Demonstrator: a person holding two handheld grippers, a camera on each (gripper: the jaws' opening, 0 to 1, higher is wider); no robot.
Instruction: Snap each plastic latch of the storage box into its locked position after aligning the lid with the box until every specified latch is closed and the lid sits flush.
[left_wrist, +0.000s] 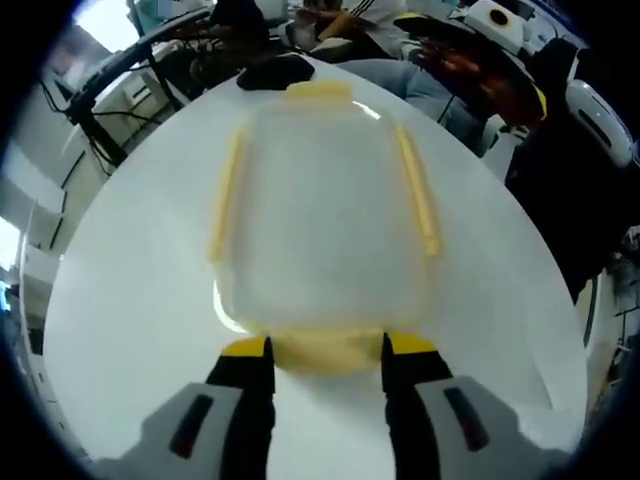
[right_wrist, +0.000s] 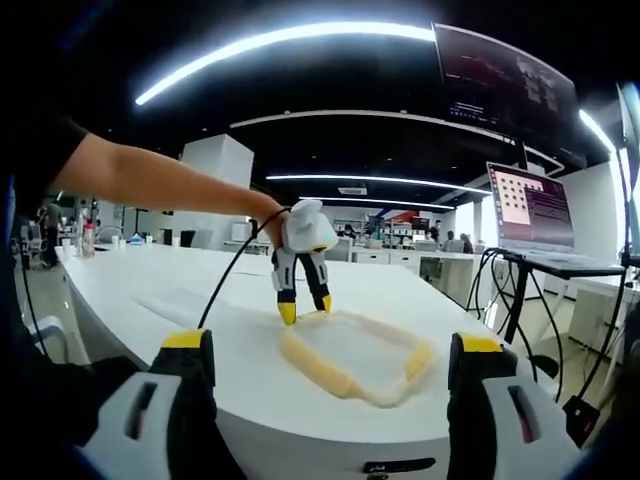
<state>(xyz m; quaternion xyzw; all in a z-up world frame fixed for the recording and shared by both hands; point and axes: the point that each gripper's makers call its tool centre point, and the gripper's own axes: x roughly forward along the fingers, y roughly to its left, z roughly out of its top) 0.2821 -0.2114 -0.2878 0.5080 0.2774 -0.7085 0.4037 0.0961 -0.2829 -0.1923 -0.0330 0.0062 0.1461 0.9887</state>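
Left gripper (left_wrist: 326, 350) straddles the near latch (left_wrist: 325, 352) at storage box (left_wrist: 325, 230) edge.

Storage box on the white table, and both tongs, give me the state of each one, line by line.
Storage box: lid on, lying flat on the white table.
Near latch: between the left tongs' jaws; cannot tell if snapped shut.
Side latches: lying along the lid edges.
Left tongs: open, straddling the near latch.
Right tongs: open, empty, held back from the box.

Grey grippers (left_wrist: 325, 352), yellow-tipped black jaws
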